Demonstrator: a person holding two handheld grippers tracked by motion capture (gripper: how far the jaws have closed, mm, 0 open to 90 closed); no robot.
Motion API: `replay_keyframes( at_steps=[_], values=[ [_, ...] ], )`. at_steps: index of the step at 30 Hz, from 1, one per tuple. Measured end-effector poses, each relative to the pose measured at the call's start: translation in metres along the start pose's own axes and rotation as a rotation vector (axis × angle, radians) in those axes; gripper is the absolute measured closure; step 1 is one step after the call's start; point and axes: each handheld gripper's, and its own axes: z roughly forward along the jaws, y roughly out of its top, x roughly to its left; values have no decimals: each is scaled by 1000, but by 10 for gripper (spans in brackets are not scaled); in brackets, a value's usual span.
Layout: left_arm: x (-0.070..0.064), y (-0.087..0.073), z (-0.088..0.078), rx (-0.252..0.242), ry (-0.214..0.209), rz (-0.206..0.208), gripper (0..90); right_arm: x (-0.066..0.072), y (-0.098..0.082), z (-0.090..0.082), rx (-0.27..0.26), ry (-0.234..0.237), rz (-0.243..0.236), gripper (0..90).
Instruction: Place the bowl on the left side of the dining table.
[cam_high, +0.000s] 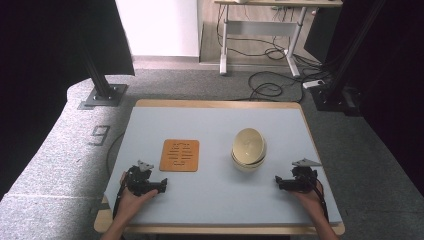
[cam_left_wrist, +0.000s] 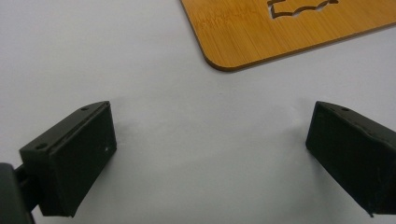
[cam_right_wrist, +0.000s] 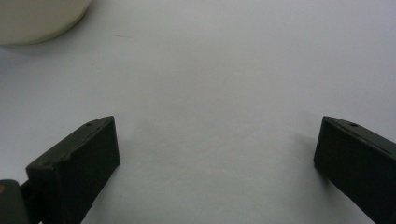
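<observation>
**Both grippers rested apart on the table, jaws wide and empty**

The table (cam_high: 215, 200), covered in pale grey with a wooden rim, took up the middle of the room's floor. On it, right of centre, sat a stack of cream bowls (cam_high: 248, 149), tilted a little so the top one's inside faced the camera. Left of centre lay a flat bamboo trivet (cam_high: 179, 155) with slots cut through it, well apart from the bowls.

Near the front edge, the left gripper (cam_high: 159, 186) sat low on the cloth, just in front of the trivet's near corner. Its jaws stood wide with bare table between them. The right gripper (cam_high: 280, 182) rested near the front right, close to the bowls but not touching them; its jaws too were spread wide, holding nothing.
</observation>
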Motion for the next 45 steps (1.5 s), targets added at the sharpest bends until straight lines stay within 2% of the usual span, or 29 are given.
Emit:
replay_keyframes(
  at_steps=[3, 9, 20, 25, 29, 32, 37, 45],
  values=[
    [1, 3, 0, 19, -4, 6, 15, 0, 0, 0, -2, 0, 0, 0],
    [0, 0, 0, 0, -3, 3, 18, 1, -1, -1, -3, -6, -1, 0],
    [3, 1, 0, 7, -20, 28, 15, 2, -1, -2, -10, -14, -4, 9],
    [4, 2, 1, 7, -28, 38, 11, 7, -3, -5, -35, -31, -34, 51],
    [4, 1, 1, 3, -29, 39, 11, 8, -3, -6, -42, -14, -48, 58],
    [5, 2, 1, 8, -31, 41, 11, 8, -3, -6, -33, 0, -41, 43],
    [5, 4, 2, 21, -37, 45, 9, 6, -3, -9, -63, -9, -6, 39],
    [5, 5, 2, 29, -37, 48, 8, 8, 0, -15, -96, -18, 13, 13]
  ],
)
